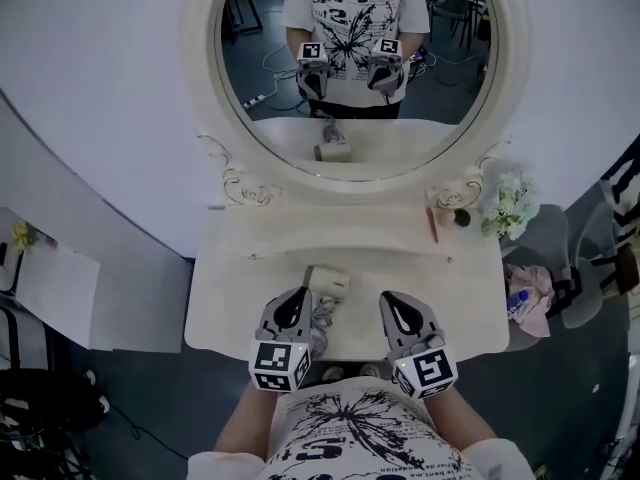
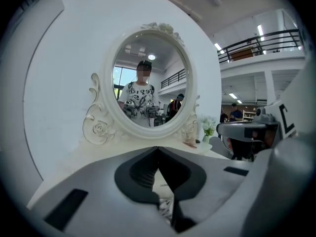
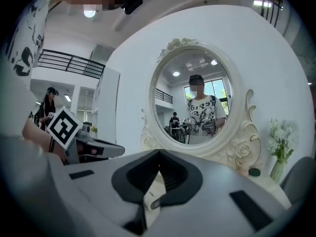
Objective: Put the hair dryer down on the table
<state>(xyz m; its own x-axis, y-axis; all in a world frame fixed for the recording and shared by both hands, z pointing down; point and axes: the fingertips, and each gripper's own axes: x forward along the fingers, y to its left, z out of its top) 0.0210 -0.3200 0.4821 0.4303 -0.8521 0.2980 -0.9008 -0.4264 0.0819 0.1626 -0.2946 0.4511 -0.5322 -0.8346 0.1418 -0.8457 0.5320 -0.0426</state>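
A white hair dryer (image 1: 328, 283) lies on the white dressing table (image 1: 470, 288), with its cord (image 1: 322, 320) bunched toward the front edge. My left gripper (image 1: 299, 294) hovers over the cord just left of the dryer, and its jaws are shut tip to tip with nothing between them. My right gripper (image 1: 390, 298) is level with it, a short way right of the dryer, also shut and empty. In the left gripper view the closed jaw tips (image 2: 158, 148) meet, and the dryer body and cord (image 2: 165, 206) show below them. The right gripper view shows the dryer (image 3: 150, 196) under its closed tips (image 3: 159, 152).
An oval mirror in an ornate white frame (image 1: 200, 88) stands at the back of the table. A vase of white flowers (image 1: 510, 208), a thin red stick (image 1: 433, 224) and a small dark object (image 1: 462, 218) sit at the back right. A chair with cloth (image 1: 535, 298) stands to the right.
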